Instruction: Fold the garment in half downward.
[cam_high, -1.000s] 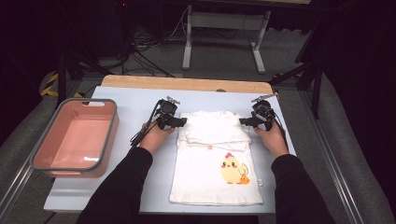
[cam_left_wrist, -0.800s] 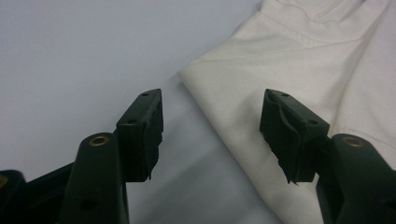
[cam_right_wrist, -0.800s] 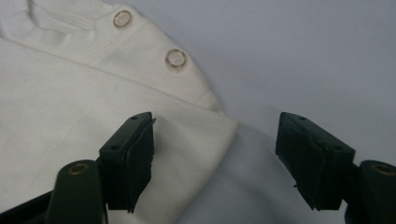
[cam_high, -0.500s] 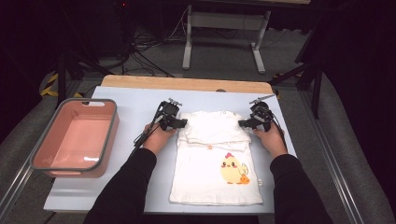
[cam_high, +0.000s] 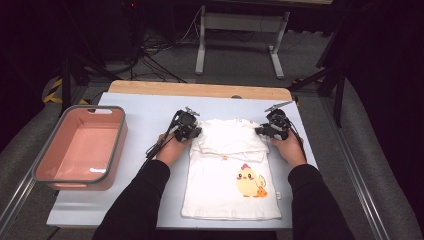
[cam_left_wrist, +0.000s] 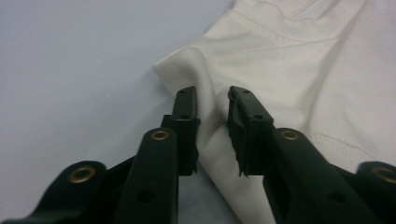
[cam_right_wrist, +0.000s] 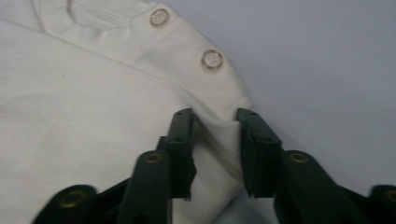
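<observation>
a pink tub (cam_high: 80, 150) stands well apart at my left on the pale blue table (cam_high: 145, 107), with nothing between me and the cloth. since the earlier frames both pairs of jaws have just been closing. my left gripper (cam_left_wrist: 212, 109) pinches a raised fold at the left shoulder of the white shirt (cam_high: 232, 172); my right gripper (cam_right_wrist: 215, 133) pinches the right shoulder below two snap buttons (cam_right_wrist: 211, 59). the shirt lies flat at mid-table, sleeves folded in, with a yellow chick print (cam_high: 248, 181).

Lab or test bay – dark room, cable tangle (cam_high: 165, 47) on floor, metal stand (cam_high: 239, 30) behind pale worktable (cam_high: 150, 112).
</observation>
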